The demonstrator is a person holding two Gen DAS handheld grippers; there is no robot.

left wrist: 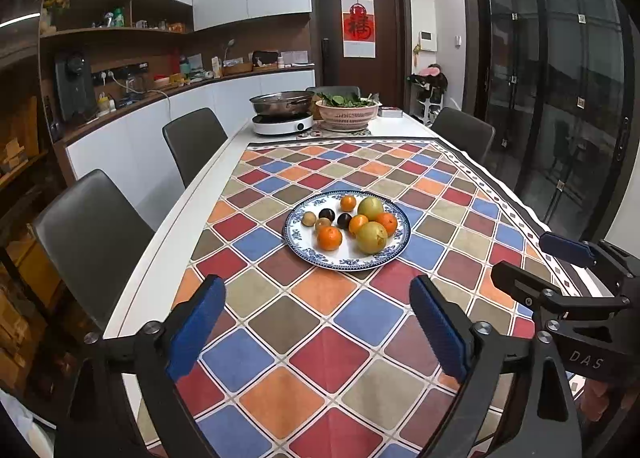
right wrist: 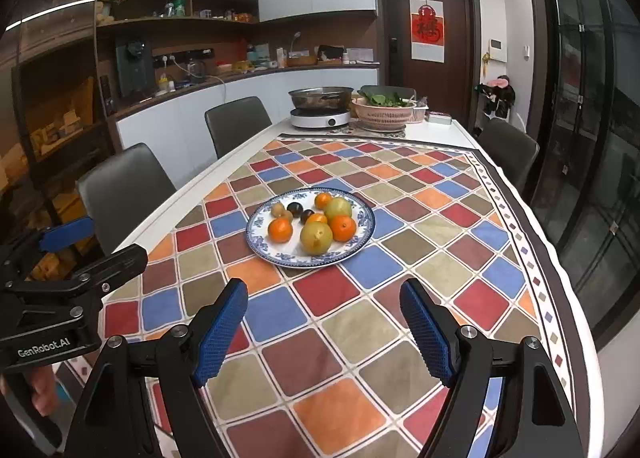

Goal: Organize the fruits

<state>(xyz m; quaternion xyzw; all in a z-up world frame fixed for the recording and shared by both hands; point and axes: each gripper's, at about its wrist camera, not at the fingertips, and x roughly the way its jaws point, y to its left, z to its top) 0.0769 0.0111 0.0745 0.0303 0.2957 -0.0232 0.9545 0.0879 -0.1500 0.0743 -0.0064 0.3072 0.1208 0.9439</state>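
Note:
A blue-and-white plate (left wrist: pixel 352 263) sits on a checkered cloth (left wrist: pixel 320 338) in the middle of the table. It holds several oranges (left wrist: pixel 329 238), two green-yellow apples (left wrist: pixel 372 237), two dark plums (left wrist: pixel 327 214) and small brown fruits (left wrist: pixel 308 219). The plate also shows in the right wrist view (right wrist: pixel 280 256), with an apple (right wrist: pixel 316 238) and an orange (right wrist: pixel 280 229) in front. My left gripper (left wrist: pixel 318 328) is open and empty, short of the plate. My right gripper (right wrist: pixel 324 332) is open and empty, also short of the plate. Each gripper shows at the other view's edge.
At the table's far end stand an induction cooker with a steel pot (left wrist: pixel 282 104) and a pink basket of greens (left wrist: pixel 347 112). Dark chairs (left wrist: pixel 94 234) line the left side and one stands at the right (left wrist: pixel 464 132). Glass doors (left wrist: pixel 560 98) are on the right.

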